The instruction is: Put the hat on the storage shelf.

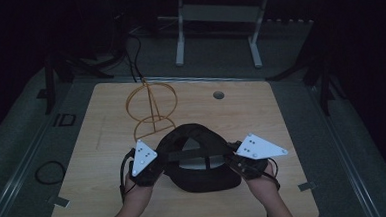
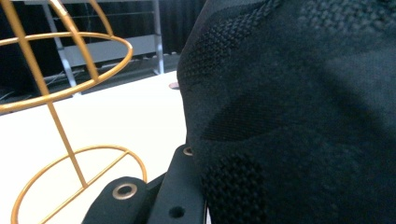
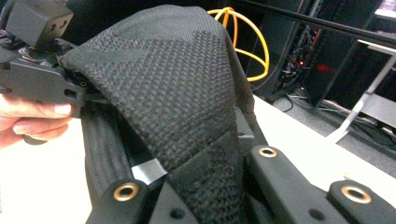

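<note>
Black knit cap point(image 1: 202, 160) stretched between both tongs, crown toward the far side, brim low over the worktop point(image 1: 106, 203). Left tongs point(image 1: 156, 165) pinching the cap's left edge, jaws clamped down on the fabric. Right tongs point(image 1: 234, 161) pinching the opposite edge, also pressed tight on the knit point(image 3: 187, 116). Gold wire hat stand point(image 1: 151, 108) just beyond the left tongs, upright, apart from the cap. Small round hole in the worktop point(image 1: 218, 94) farther out past the right tongs.
</note>
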